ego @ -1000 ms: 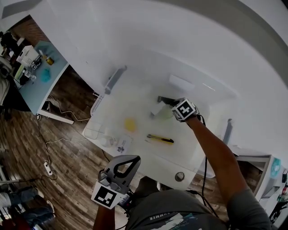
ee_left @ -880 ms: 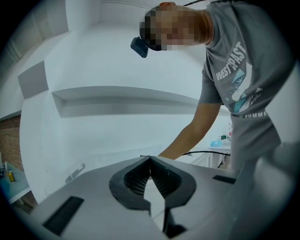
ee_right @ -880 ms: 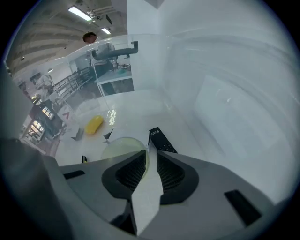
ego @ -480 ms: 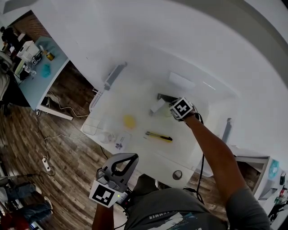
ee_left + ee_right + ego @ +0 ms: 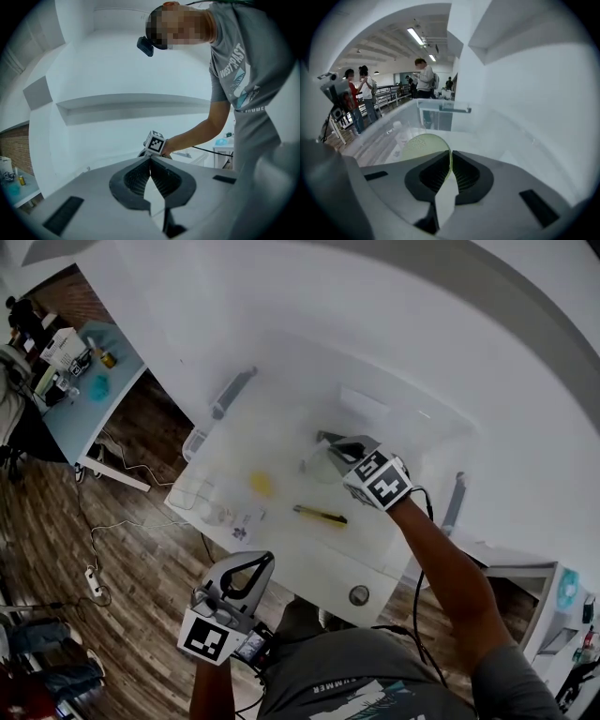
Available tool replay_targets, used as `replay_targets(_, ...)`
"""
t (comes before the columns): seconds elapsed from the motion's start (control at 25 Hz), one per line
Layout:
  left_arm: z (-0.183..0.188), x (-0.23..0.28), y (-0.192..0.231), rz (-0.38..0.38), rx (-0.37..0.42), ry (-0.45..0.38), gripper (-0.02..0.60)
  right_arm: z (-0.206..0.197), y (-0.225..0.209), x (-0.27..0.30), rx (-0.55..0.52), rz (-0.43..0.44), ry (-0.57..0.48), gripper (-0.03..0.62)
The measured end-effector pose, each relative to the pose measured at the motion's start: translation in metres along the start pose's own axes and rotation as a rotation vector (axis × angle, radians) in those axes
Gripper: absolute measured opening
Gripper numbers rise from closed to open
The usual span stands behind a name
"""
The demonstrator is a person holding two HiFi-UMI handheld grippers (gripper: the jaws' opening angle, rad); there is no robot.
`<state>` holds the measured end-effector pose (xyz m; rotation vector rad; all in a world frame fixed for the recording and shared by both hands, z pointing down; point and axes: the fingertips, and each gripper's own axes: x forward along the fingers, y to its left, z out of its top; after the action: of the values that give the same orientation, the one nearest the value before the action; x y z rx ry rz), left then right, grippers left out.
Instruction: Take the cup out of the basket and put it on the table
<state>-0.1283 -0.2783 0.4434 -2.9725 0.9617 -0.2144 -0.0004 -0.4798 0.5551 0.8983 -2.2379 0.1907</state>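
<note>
A pale green translucent cup (image 5: pixel 423 146) is pinched by its rim between the jaws of my right gripper (image 5: pixel 449 165). In the head view the right gripper (image 5: pixel 339 454) holds the cup (image 5: pixel 323 466) over the inside of the clear plastic basket (image 5: pixel 223 396), which stands on the white table (image 5: pixel 281 315). My left gripper (image 5: pixel 255 567) hangs low by the person's body, outside the basket's near wall. In the left gripper view its jaws (image 5: pixel 150 168) are shut on nothing, and the right gripper's marker cube (image 5: pixel 154 142) shows beyond them.
Inside the basket lie a yellow round thing (image 5: pixel 261 484), a yellow-and-black utility knife (image 5: pixel 321 515), a small clear bottle (image 5: pixel 218 514) and a white box (image 5: pixel 362 402). A blue side table (image 5: pixel 80 399) stands left over wooden floor. People (image 5: pixel 424 77) stand far off.
The right gripper has risen toward the camera with the cup, its marker cube now larger. The left gripper has drifted slightly lower and left.
</note>
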Motion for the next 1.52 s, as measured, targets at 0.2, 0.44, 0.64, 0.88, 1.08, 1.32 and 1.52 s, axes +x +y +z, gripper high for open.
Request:
replay_targets(0.2, 0.005, -0.014, -0.017, 0.039, 0.008, -0.018, 0.009, 0.049, 0.051, -0.069, -0.083, 0.016, -0.164, 0.031)
replay_targets(0.44, 0.006, -0.036, -0.033, 0.097, 0.019, -0.034, 0.009, 0.065, 0.113, -0.130, -0.134, 0.056, -0.272, 0.031)
replay_targets(0.64, 0.000, -0.051, -0.049, 0.135, 0.022, -0.037, 0.009, 0.045, 0.160, -0.153, -0.178, 0.091, -0.280, 0.031)
replay_targets(0.88, -0.007, -0.065, -0.069, 0.158, 0.024, -0.026, 0.009, 0.008, 0.205, -0.154, -0.229, 0.145, -0.240, 0.031)
replay_targets(1.08, -0.013, -0.077, -0.082, 0.171, 0.013, -0.025, 0.009, -0.030, 0.237, -0.141, -0.235, 0.186, -0.181, 0.031)
replay_targets(1.32, -0.025, -0.093, -0.090, 0.188, 0.002, -0.009, 0.009, -0.097, 0.254, -0.097, -0.201, 0.223, -0.041, 0.031)
replay_targets(1.52, -0.031, -0.107, -0.093, 0.209, -0.013, 0.000, 0.009, -0.161, 0.255, -0.056, -0.129, 0.239, 0.104, 0.031)
